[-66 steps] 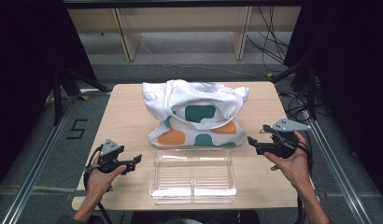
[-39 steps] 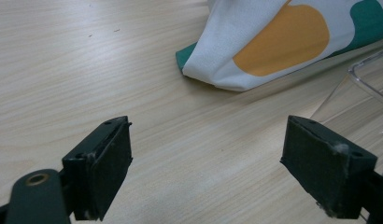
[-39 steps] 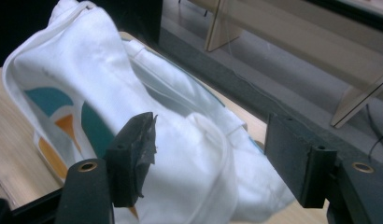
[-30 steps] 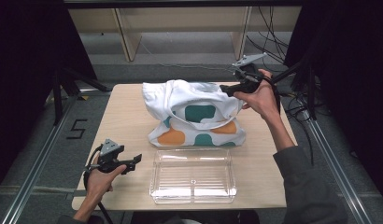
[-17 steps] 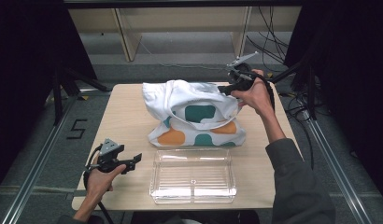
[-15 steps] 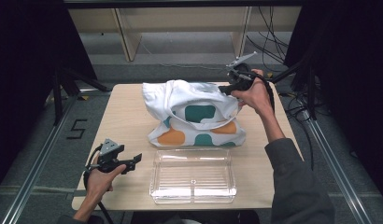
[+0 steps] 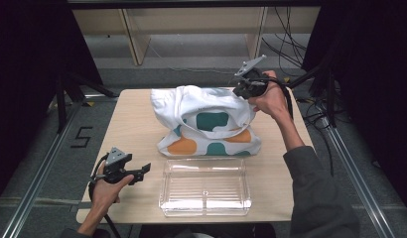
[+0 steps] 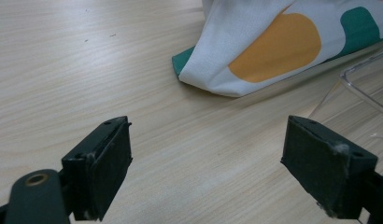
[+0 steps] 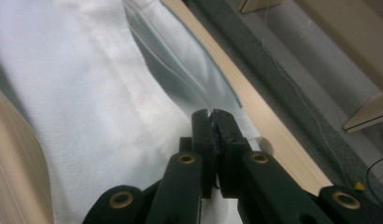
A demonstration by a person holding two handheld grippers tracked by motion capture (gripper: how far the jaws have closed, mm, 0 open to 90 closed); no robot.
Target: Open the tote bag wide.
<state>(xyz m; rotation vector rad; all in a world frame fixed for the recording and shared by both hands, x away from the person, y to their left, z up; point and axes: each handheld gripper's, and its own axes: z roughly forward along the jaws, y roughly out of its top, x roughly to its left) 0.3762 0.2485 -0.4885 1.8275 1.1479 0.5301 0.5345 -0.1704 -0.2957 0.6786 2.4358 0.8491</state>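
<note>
The bag's [image 7: 206,121] inside is staying hidden. 1 bag and 1 clear tray [image 7: 205,187] are sitting on the table [image 7: 132,124]. Right tongs [image 7: 239,89] are pinching the bag's far-right rim; left tongs [image 7: 142,172] are gaping empty.

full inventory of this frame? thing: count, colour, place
fabric bag: 1, white with teal and orange blobs, table centre
plastic tray: 1, clear, near edge, in front of the bag
table: 1, light wood
shelf unit: 1, pale wood, on the floor beyond the table
left gripper: 1, black, jaws open, near-left over the table
right gripper: 1, black, jaws closed at the bag's far-right rim
</note>
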